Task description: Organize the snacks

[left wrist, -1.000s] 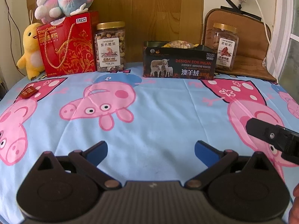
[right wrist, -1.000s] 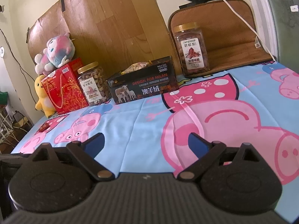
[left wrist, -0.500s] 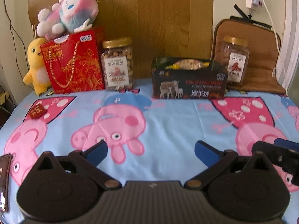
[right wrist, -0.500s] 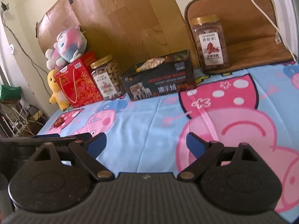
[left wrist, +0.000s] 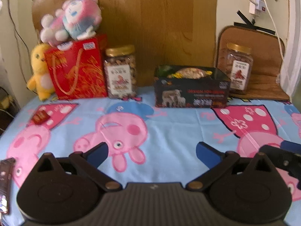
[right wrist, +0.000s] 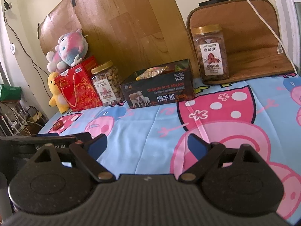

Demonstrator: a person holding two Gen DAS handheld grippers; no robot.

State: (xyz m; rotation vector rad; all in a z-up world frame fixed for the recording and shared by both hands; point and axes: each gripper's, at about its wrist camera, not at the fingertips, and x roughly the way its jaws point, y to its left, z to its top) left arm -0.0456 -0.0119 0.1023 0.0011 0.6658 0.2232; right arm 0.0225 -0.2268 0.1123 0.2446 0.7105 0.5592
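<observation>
A black box [left wrist: 191, 94] [right wrist: 160, 92] stands at the back of the table with bagged snacks [left wrist: 190, 73] [right wrist: 152, 72] in it. A cashew jar [left wrist: 120, 73] [right wrist: 107, 86] is to its left, a pecan jar [left wrist: 238, 69] [right wrist: 211, 56] to its right. A small red packet [left wrist: 40, 116] [right wrist: 58, 125] lies far left on the cloth. A dark wrapper [left wrist: 4, 184] lies at the left edge. My left gripper [left wrist: 151, 153] and my right gripper [right wrist: 146, 146] are both open and empty, side by side near the table's front, far from the snacks.
A red gift bag [left wrist: 77, 71] with a pink plush [left wrist: 73, 22] on top and a yellow plush [left wrist: 39, 71] stand back left. The pecan jar rests on a brown mat [left wrist: 263, 86]. A pig-print cloth [left wrist: 169, 128] covers the table. Cables hang at right.
Both grippers have drawn back from the box and jars, which look smaller now. The dark wrapper has come into the left wrist view. Both stay open.
</observation>
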